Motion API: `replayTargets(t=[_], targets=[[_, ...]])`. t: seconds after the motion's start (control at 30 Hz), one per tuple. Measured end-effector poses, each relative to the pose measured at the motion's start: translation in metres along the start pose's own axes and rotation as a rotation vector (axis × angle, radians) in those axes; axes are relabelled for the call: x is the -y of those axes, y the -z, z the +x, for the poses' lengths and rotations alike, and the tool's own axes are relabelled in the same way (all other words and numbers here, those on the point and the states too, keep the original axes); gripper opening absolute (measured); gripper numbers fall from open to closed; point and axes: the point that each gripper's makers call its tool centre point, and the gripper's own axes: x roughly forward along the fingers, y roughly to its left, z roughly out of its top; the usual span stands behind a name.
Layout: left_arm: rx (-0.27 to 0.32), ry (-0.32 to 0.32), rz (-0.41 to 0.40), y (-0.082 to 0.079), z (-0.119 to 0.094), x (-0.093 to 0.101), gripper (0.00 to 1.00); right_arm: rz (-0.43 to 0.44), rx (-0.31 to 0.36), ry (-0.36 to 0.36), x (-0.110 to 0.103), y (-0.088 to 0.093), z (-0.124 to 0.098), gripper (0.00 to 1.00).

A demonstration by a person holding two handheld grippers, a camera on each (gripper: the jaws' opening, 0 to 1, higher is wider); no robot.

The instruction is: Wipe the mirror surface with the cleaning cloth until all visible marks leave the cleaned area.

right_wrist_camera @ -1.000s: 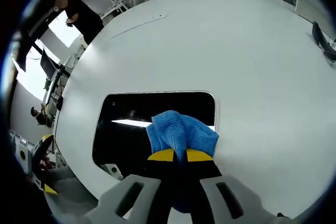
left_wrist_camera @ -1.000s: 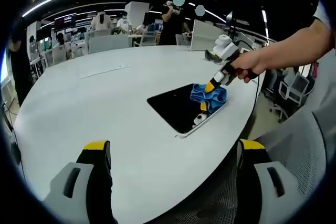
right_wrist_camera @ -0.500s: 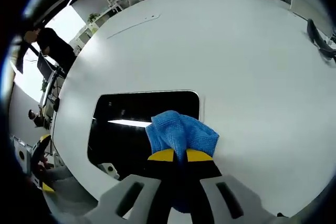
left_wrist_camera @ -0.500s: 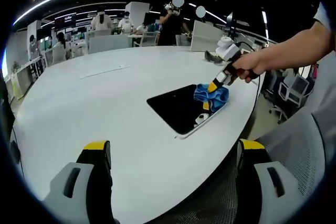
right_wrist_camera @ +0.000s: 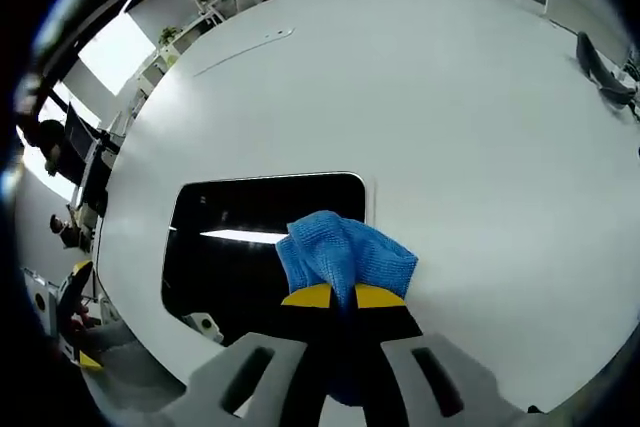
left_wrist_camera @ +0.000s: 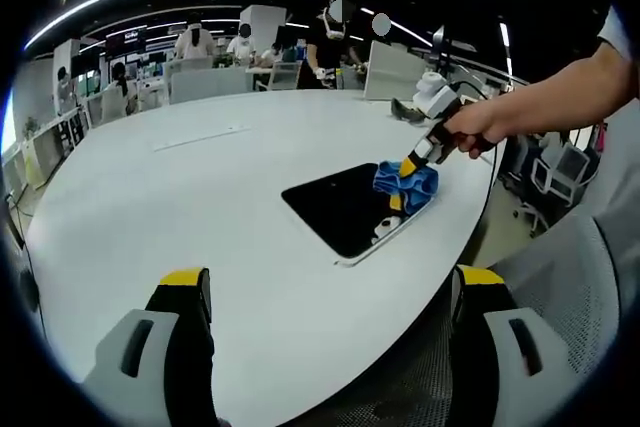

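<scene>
we have the right gripper [right_wrist_camera: 338, 296] with its jaws clamped on the blue cleaning cloth [right_wrist_camera: 343, 251], pressing it at one end of the mirror [right_wrist_camera: 250, 237], which lies flat on the white bench [right_wrist_camera: 420, 107] near its curved edge. the left gripper [left_wrist_camera: 330, 292] hangs back over the bench edge with jaws apart, holding nothing.

our worry: the cloth sits right on the mirror's rim and partly over the bench, so a further stroke that way would run off the glass and wipe the bench instead. the mirror is unheld and close to the bench edge, so hard pushing could slide it. we cannot tell from here whether any marks remain on the dark glass.

against the earlier frames, the cloth has crept toward that end of the mirror, and less glass shows beyond it.
</scene>
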Motion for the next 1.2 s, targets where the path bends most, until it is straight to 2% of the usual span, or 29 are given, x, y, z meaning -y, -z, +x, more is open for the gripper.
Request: replayTargets(t=[0.63,1.2], targets=[[-0.001,0.002,-0.002,0.0,0.001,0.001,0.99,0.008,0.02,0.01,0.002,-0.001,0.004,0.0],[-0.005,-0.012,-0.008,0.002,0.0,-0.004,0.99,0.029,0.022,0.025,-0.005,0.026,-0.01,0.0]])
